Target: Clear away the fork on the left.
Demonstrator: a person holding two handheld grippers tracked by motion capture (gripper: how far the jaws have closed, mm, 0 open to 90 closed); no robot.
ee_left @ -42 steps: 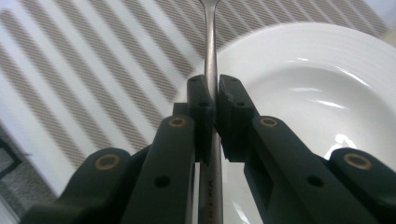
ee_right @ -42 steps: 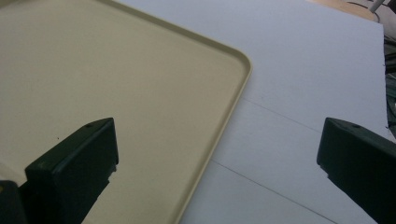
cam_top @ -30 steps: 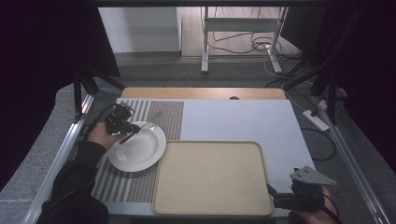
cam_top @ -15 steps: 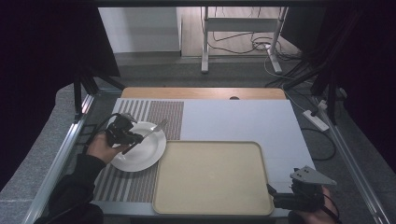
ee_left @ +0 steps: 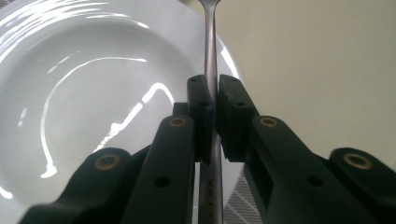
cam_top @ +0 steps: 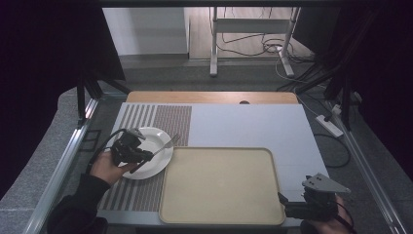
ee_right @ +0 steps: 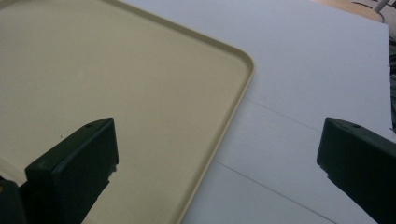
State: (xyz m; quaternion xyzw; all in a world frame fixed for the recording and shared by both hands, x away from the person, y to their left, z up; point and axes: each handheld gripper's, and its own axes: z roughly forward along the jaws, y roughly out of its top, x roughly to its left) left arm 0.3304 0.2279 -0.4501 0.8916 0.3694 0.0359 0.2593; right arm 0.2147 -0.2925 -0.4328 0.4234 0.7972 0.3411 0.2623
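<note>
- Where left gripper (cam_top: 130,152) sits over white plate (cam_top: 146,152) in high view: jaws clamped on handle of a metal utensil (cam_top: 163,147), handle crossing the plate's right rim.
- Utensil head: pokes past plate rim toward striped placemat (cam_top: 156,119); looks fork-like in high view, too small to confirm.
- Left gripper view: jaws pressed together on the thin steel handle (ee_left: 211,60); head cut off at top edge, lower handle hidden behind jaw bodies. Faint stamped lettering on handle, unreadable.
- Plate in left gripper view (ee_left: 84,116): glossy, strong glare streaks; left and lower portions cut off by frame and jaws.
- Beige tray (cam_top: 221,185): flat on bench just right of plate; touching plate or not, cannot tell.
- Right gripper (cam_top: 292,210): at near right corner of tray, partly cut off by bottom edge of high view; hand mostly out of frame.
- Right gripper view: jaws wide apart, nothing between them; tray corner (ee_right: 233,93) and white bench sheet (ee_right: 299,84) beyond.
- Left hand (cam_top: 108,168): wrapped around gripper, sleeve dark against dim surroundings.
</note>
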